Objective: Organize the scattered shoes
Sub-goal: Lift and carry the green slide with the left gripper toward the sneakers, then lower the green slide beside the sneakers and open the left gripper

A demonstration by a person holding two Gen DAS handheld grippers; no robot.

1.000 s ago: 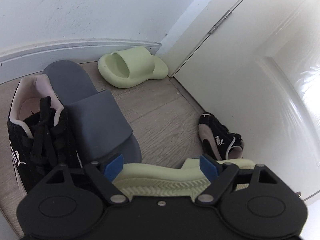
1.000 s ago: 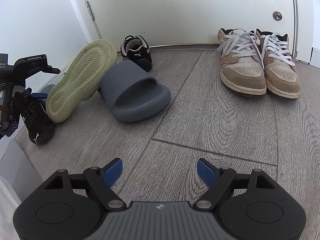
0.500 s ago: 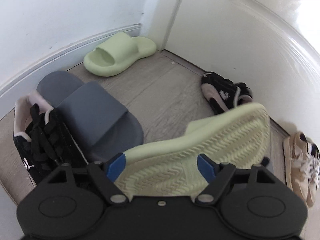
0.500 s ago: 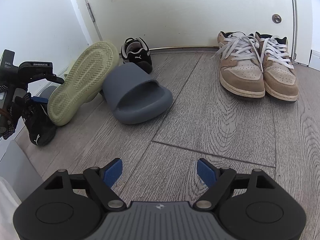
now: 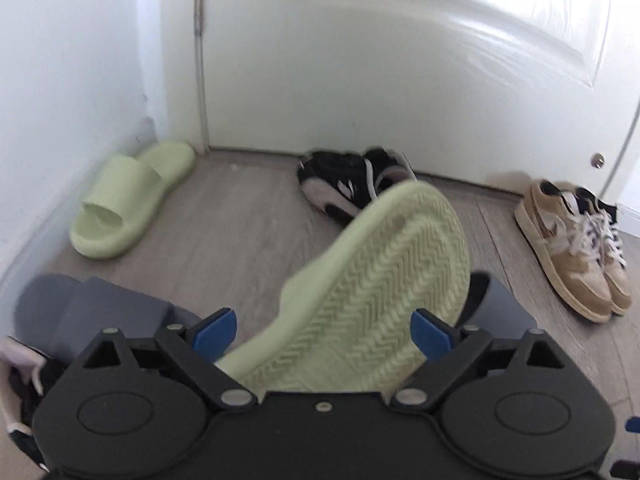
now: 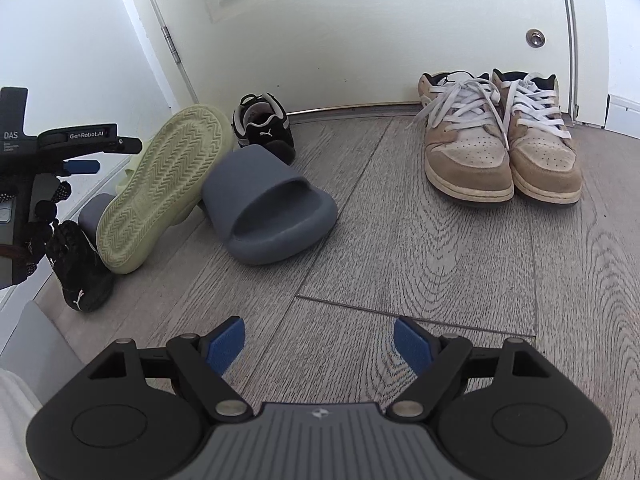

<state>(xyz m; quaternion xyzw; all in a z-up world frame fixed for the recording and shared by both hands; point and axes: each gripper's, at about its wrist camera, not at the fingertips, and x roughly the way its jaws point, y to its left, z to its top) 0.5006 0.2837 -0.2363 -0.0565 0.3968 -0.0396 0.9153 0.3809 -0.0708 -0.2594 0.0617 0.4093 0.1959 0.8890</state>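
Note:
My left gripper [image 5: 322,330] is shut on a pale green slide [image 5: 372,280], held tilted with its ribbed sole facing me; it also shows in the right wrist view [image 6: 160,188]. Its mate, a second green slide [image 5: 128,200], lies by the left wall near the door corner. A grey slide [image 6: 268,204] lies on the floor beside the held one; another grey slide [image 5: 96,312] is at lower left. One black sneaker [image 5: 352,184] sits by the door, another [image 6: 80,268] by the wall. My right gripper [image 6: 318,346] is open and empty above the floor.
A pair of tan sneakers with white laces [image 6: 500,148] stands side by side against the white door [image 6: 360,32]. A white wall [image 5: 60,100] with a skirting board runs along the left. The floor is grey wood plank [image 6: 440,280].
My left gripper has swung right with the green slide, which has risen and tilted further, and now faces the door. The right gripper has moved slightly forward.

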